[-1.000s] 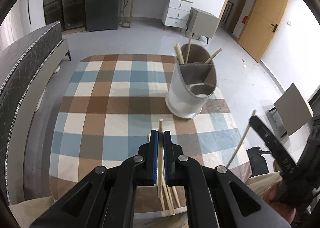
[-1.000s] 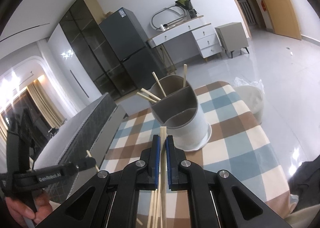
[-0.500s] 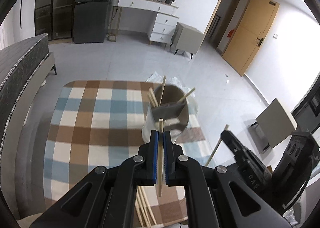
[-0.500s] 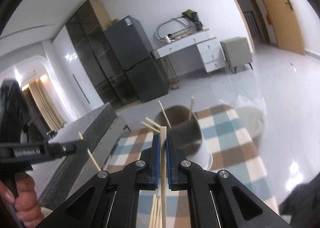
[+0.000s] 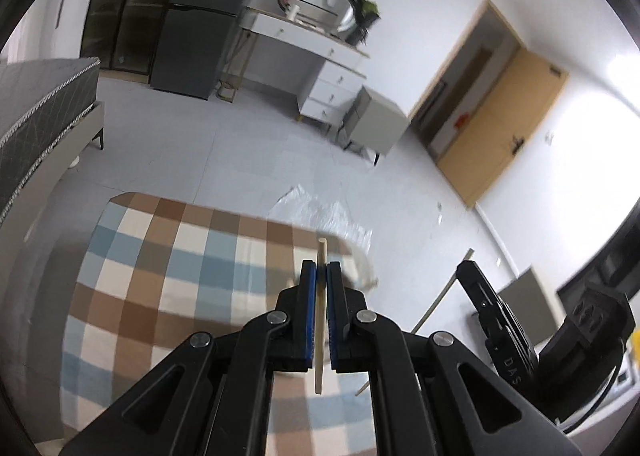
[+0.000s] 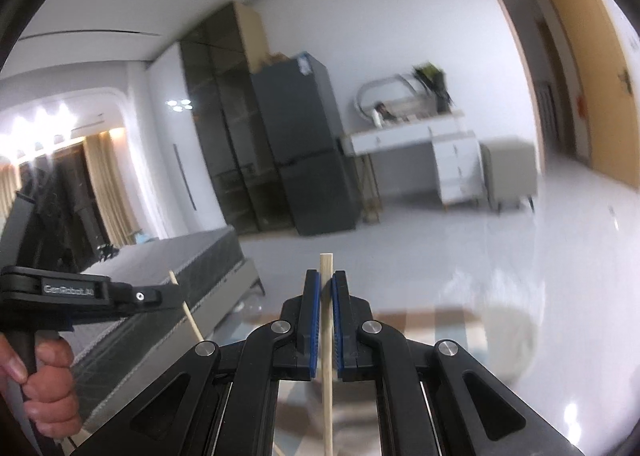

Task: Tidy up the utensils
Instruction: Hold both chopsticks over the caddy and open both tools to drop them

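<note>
A: Two grippers, two chopsticks: that is my count. Item one: left gripper (image 5: pixel 321 276), clenched on one chopstick (image 5: pixel 320 320), stick upright between the blue pads, tip above them, held over the checked cloth (image 5: pixel 160 276).

B: And item two?

A: Right gripper (image 6: pixel 326 284), likewise clenched on one chopstick (image 6: pixel 327 356), stick upright, its lower end running out of frame. In the left view I see that gripper off to the right with its stick slanting down; in the right view I see the left one, a hand (image 6: pixel 48 388) round its handle.

B: Holder?

A: Not clearly in view. A blurred pale shape sits at the cloth's far edge behind the left pads; I cannot tell whether that is it.

B: Progress, then?

A: My judgement: mid-carry. Both sticks are lifted, neither is deposited. Left to do: bring each over the holder and drop it in. How many sticks are already stowed, or still lying loose, I cannot count here.
</note>
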`<state>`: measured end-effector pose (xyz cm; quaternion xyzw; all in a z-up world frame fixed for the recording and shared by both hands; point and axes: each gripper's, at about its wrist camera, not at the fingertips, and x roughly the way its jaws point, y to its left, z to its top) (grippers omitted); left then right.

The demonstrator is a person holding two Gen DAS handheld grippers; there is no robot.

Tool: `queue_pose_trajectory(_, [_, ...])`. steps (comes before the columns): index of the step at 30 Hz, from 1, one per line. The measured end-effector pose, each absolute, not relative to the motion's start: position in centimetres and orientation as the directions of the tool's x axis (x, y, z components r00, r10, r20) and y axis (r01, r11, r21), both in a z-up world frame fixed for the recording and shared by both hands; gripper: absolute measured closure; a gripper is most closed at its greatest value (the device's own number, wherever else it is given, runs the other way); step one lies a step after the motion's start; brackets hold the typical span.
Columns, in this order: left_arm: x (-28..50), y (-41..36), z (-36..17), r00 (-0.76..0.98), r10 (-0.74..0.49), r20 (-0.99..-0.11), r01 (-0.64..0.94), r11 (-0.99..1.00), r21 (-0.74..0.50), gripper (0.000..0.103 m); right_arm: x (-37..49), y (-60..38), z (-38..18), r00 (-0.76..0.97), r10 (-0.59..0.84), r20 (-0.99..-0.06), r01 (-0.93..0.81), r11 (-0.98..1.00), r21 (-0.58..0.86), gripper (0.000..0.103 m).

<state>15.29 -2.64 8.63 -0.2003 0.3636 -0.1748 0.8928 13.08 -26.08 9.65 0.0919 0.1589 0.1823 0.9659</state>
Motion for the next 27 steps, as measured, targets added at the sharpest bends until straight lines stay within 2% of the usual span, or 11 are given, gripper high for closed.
queue_pose_trajectory(7, [18.6, -2.4, 9.7, 0.725, -0.457, -0.516, 0.148, 0.834, -0.531, 0.103, 17.4, -24.3, 12.1, 0.895, 0.392, -0.211, -0.372, 0.919, 0.129, 0.098])
queue_pose_trajectory(12, [20.7, -2.8, 9.4, 0.749, -0.451, -0.486, 0.147, 0.827, -0.542, 0.102, 19.5, -23.0, 11.8, 0.9, 0.393, -0.187, -0.389, 0.919, 0.062, 0.098])
queue_pose_trajectory(27, [22.9, -4.5, 6.3, 0.748, -0.386, -0.54, 0.105, 0.872, -0.478, 0.102, 21.8, -22.9, 7.7, 0.908, 0.372, -0.194, -0.355, 0.928, 0.116, 0.098])
